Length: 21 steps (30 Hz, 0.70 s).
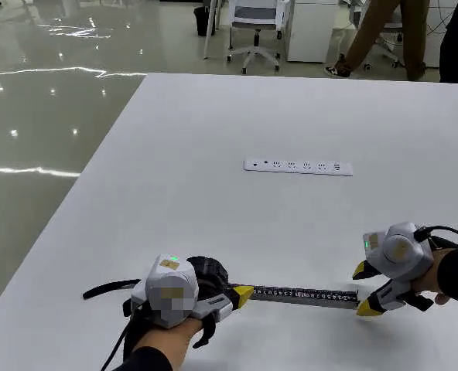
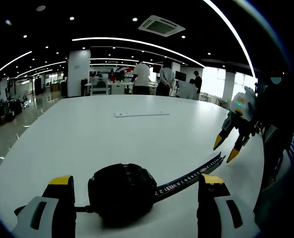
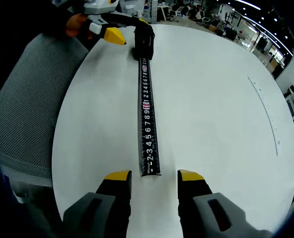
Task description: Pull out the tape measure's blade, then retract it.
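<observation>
With the right gripper (image 3: 154, 175) released just short of the tip of the blade (image 3: 146, 114), pinch that tip squarely and feed it straight back to the far black case (image 3: 143, 42), which the left gripper (image 2: 136, 180) straddles, seemingly unclenched.

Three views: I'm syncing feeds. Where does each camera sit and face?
Head view: on the headset, facing forward and down at the table, tape measure and power strip; the left gripper, right gripper and hands show.
Left gripper view: on the left gripper, facing over the case toward the right gripper; open jaws show.
Right gripper view: on the right gripper, facing back along the blade to the case; open jaws and clothing show.
Shared: both gripper views see the blade from opposite ends.
</observation>
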Available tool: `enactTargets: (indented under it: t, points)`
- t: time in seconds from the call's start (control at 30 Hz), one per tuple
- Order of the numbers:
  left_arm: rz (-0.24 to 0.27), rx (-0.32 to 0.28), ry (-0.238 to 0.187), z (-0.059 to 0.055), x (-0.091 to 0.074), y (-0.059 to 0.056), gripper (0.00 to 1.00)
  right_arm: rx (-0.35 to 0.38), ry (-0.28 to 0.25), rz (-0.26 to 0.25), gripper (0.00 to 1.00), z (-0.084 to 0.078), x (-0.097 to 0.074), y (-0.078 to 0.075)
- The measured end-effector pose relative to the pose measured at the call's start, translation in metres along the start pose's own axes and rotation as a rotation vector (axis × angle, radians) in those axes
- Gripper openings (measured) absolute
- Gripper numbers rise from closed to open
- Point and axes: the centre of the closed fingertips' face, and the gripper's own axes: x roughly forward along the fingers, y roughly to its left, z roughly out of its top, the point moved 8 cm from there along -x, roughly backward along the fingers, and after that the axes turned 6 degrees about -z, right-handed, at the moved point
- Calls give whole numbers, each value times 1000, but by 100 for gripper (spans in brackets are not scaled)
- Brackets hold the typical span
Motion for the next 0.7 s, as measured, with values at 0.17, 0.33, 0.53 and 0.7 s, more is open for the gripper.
enactTargets:
  t: [0.17,0.33,0.53,0.7]
  points:
    - [4,-7,1,-1,0,1,100,-4,-3,11,21,0,3,1]
    - [8,-6,-14,1,-1,1,100,-22,11,25,14,-2,8,6]
    - [12,-21,-6,-2,0,1,99,-26,13,21,12,-1,8,7]
    - [33,-56,7,-6,0,5,94,-49,63,21,11,4,9,7]
